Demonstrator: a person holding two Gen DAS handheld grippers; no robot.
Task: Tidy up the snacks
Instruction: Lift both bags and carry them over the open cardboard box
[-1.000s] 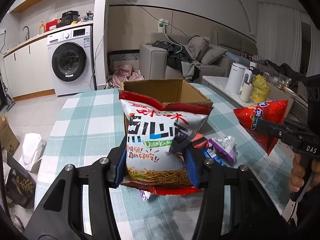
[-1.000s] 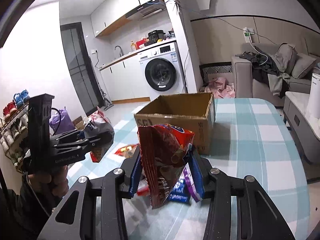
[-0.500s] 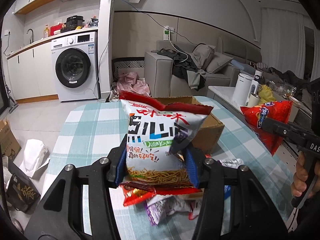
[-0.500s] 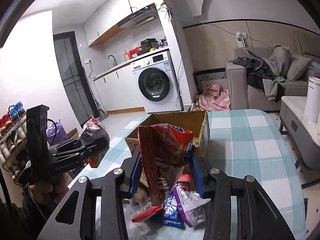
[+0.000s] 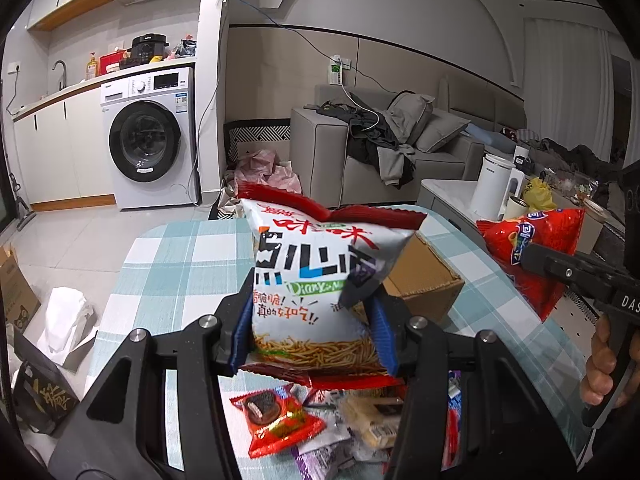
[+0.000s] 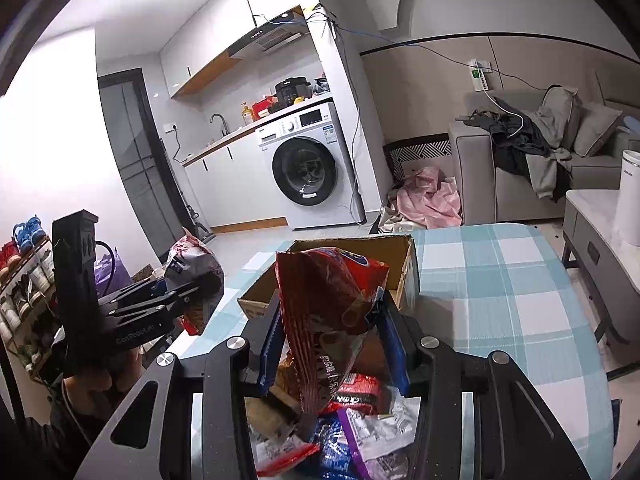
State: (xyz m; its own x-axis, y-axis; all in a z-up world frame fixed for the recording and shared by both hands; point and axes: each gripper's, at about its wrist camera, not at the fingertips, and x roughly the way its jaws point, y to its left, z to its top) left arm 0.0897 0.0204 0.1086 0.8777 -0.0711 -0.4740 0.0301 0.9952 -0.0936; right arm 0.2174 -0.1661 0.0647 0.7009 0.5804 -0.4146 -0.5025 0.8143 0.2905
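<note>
Both grippers risen since earlier frames: left gripper (image 5: 312, 332) clamps white noodle-snack bag (image 5: 316, 280), right gripper (image 6: 334, 344) clamps red chip bag (image 6: 328, 308), both held above loose snack pile (image 5: 320, 420) near cardboard box (image 6: 404, 276) on checked table (image 6: 500, 300).

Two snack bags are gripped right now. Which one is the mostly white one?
The noodle-snack bag in the left gripper: white front, red seams. The right gripper holds an all-red chip bag.
</note>
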